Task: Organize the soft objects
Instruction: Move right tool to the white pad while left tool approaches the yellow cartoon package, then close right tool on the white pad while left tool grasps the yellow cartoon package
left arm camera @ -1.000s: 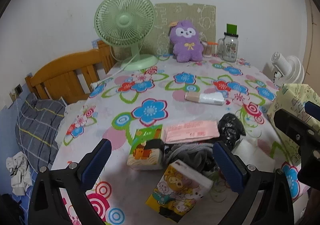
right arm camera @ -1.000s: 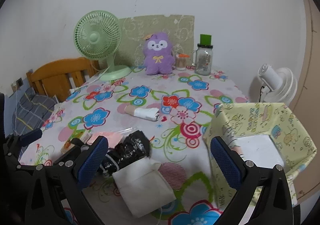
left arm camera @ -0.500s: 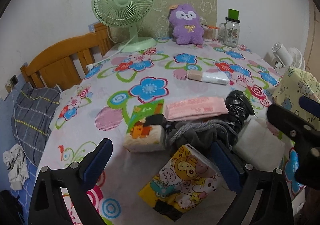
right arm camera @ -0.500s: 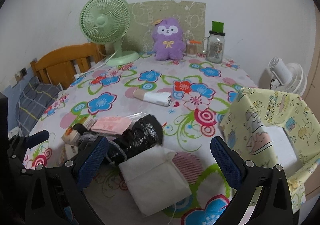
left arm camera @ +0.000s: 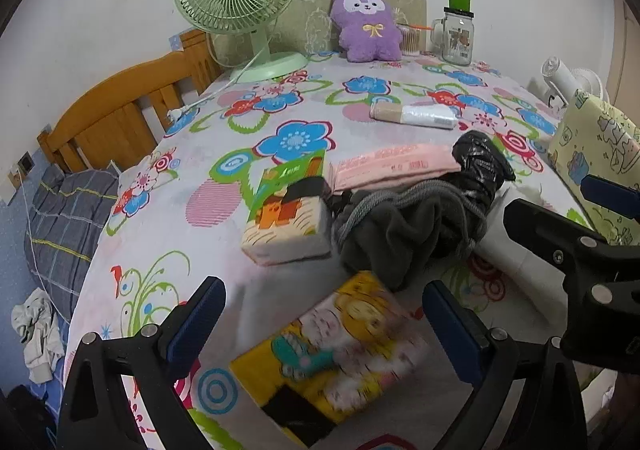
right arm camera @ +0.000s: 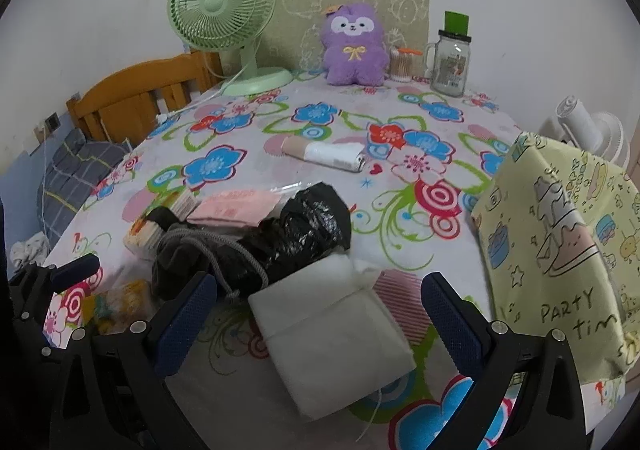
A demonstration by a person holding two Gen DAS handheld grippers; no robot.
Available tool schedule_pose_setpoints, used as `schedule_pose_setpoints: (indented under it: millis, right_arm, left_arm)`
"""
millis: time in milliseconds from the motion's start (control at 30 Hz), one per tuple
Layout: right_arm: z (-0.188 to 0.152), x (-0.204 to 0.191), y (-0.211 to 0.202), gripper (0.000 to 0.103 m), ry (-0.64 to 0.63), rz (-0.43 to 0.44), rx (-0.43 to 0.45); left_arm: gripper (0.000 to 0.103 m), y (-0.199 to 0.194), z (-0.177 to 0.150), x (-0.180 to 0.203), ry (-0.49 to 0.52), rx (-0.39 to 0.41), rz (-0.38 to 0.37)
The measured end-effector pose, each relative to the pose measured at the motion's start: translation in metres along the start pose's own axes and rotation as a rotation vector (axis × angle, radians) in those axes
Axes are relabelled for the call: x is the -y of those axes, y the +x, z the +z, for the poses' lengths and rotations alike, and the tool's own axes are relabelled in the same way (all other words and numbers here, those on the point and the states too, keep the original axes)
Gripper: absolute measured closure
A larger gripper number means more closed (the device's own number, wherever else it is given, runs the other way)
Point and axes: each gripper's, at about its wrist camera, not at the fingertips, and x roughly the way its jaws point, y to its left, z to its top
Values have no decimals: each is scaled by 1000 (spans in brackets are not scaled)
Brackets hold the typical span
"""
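Observation:
My left gripper (left arm camera: 324,314) is open just above a yellow cartoon tissue pack (left arm camera: 332,358) at the table's near edge. Behind that lie a green-and-orange tissue pack (left arm camera: 286,218), a grey drawstring pouch (left arm camera: 396,230), a pink wipes pack (left arm camera: 394,166) and a black plastic bundle (left arm camera: 482,166). My right gripper (right arm camera: 320,310) is open over a white folded cloth pouch (right arm camera: 332,334). The black bundle (right arm camera: 304,234) and grey pouch (right arm camera: 180,254) lie just beyond it. A white-and-tan roll (right arm camera: 326,154) rests mid-table. A yellow fabric bin (right arm camera: 560,250) printed "PARTY" stands at the right.
At the back of the flowered tablecloth (right arm camera: 400,122) stand a green desk fan (right arm camera: 224,22), a purple plush toy (right arm camera: 354,46), a cotton-swab jar (right arm camera: 402,64) and a glass mug jar (right arm camera: 450,62). A wooden bed frame (left arm camera: 120,110) sits left. A white fan (right arm camera: 588,130) is right.
Both grippers have moved forward and lower toward the pile. The yellow tissue pack now sits between the left fingers and the white pouch between the right fingers. Nothing is gripped.

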Motion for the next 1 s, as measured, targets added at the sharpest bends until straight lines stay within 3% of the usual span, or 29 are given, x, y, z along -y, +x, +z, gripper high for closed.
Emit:
schedule_pose_setpoints:
  millis: [400, 533, 667, 1000]
  right_arm:
    - [-10, 0, 16, 0, -5, -8, -64]
    - [-12, 1, 24, 0, -1, -9, -89]
    - [-16, 0, 31, 1, -5, -5, -117]
    - [-18, -3, 29, 28, -8, -4, -122]
  left_arm:
    - [4, 7, -14, -2, -2, -50, 14]
    - [13, 9, -16, -6, -40, -60, -31]
    - [15, 10, -15, -9, -79, -62, -70]
    - [17, 7, -14, 1, -15, -29, -40]
